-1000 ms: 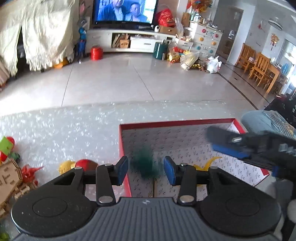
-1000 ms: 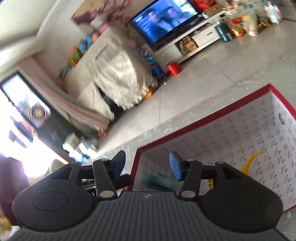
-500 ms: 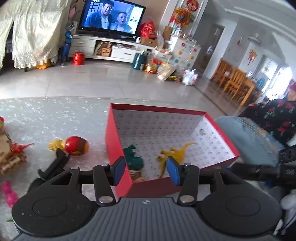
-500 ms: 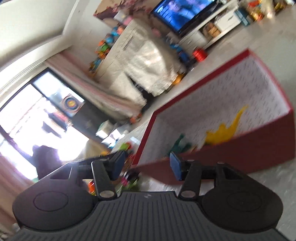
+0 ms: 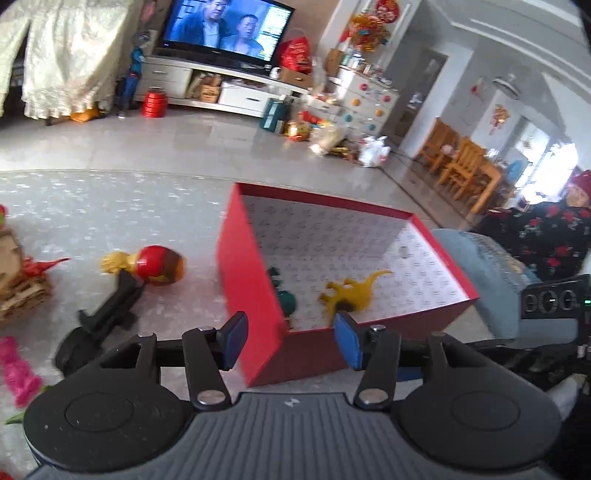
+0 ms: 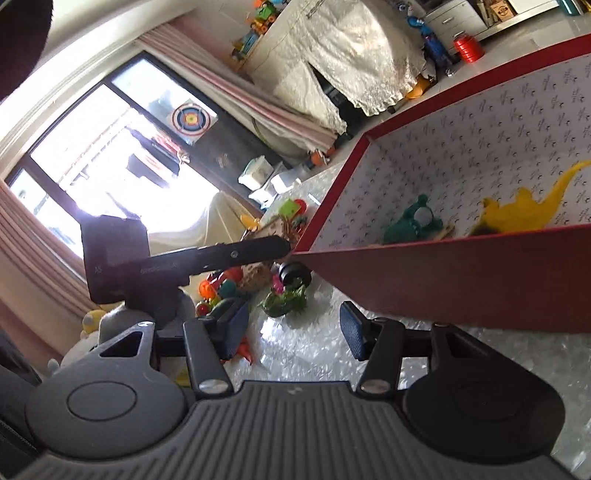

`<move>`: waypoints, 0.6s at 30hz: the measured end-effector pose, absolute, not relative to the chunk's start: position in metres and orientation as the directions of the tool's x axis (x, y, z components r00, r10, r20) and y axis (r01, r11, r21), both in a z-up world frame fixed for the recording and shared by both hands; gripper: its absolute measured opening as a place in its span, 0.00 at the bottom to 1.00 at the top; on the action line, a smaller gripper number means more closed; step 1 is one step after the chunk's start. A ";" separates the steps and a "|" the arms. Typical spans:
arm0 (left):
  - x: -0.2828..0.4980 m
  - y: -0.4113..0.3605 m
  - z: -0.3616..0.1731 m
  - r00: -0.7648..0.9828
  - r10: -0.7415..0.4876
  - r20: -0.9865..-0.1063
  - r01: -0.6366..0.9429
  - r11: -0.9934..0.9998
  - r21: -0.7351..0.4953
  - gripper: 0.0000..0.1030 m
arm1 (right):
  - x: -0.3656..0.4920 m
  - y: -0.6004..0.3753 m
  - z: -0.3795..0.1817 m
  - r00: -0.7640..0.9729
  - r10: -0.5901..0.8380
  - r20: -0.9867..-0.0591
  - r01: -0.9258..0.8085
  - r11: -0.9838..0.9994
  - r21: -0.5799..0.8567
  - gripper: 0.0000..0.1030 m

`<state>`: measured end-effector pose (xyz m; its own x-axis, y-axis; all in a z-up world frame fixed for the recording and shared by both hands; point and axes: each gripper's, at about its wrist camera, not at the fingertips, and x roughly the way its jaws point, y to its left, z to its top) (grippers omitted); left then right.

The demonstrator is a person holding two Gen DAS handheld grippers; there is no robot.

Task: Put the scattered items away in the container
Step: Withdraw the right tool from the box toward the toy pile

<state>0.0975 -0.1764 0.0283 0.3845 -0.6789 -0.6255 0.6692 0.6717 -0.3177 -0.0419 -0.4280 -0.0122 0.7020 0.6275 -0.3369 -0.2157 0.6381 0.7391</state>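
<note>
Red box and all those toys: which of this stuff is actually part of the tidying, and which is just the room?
Part of the job:
red box
yellow dinosaur and green toy, already inside
red-and-gold toy, pink toy, red dinosaur, still outside
left gripper and right gripper, both open

Just the room:
television
wooden chairs

Daylight fills both views. In the right wrist view a large window is blown out to pure white, and glare spills over the curtain beside it, leaving the nearby black device almost a silhouette. The crinkled table covering throws back bright specular patches. The left wrist view is evenly lit, with a second overexposed window at far right. The red box shows slight motion blur along its near corner. Fisheye distortion bends straight lines and darkens the frame corners in both views.
</note>
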 end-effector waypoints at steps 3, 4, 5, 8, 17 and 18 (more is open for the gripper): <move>0.095 -0.165 0.031 0.421 -0.642 -0.641 0.645 0.709 -0.286 0.54 | -0.045 -0.416 -0.014 0.680 0.637 -0.364 -0.227 0.654 0.722 0.53; 0.094 -0.157 0.033 0.444 -0.622 -0.644 0.631 0.728 -0.268 0.54 | -0.044 -0.411 -0.014 0.673 0.637 -0.375 -0.230 0.663 0.713 0.53; 0.092 -0.149 0.035 0.467 -0.602 -0.647 0.616 0.747 -0.250 0.55 | -0.044 -0.404 -0.014 0.668 0.636 -0.386 -0.236 0.673 0.701 0.53; 0.085 -0.122 0.040 0.535 -0.538 -0.651 0.555 0.805 -0.208 0.57 | -0.042 -0.383 -0.013 0.651 0.634 -0.417 -0.255 0.701 0.666 0.58; 0.054 -0.014 0.030 0.644 -0.345 -0.683 0.305 0.934 -0.185 0.60 | -0.037 -0.321 -0.012 0.603 0.611 -0.513 -0.310 0.772 0.556 0.61; 0.049 -0.005 0.031 0.649 -0.343 -0.679 0.295 0.936 -0.191 0.60 | -0.036 -0.314 -0.013 0.597 0.606 -0.525 -0.311 0.779 0.545 0.61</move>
<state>0.0489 -0.0048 0.0310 0.6489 -0.3427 -0.6793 0.2948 0.9363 -0.1908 -0.0357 -0.3141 -0.0132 0.5972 0.6062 -0.5253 -0.3109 0.7787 0.5450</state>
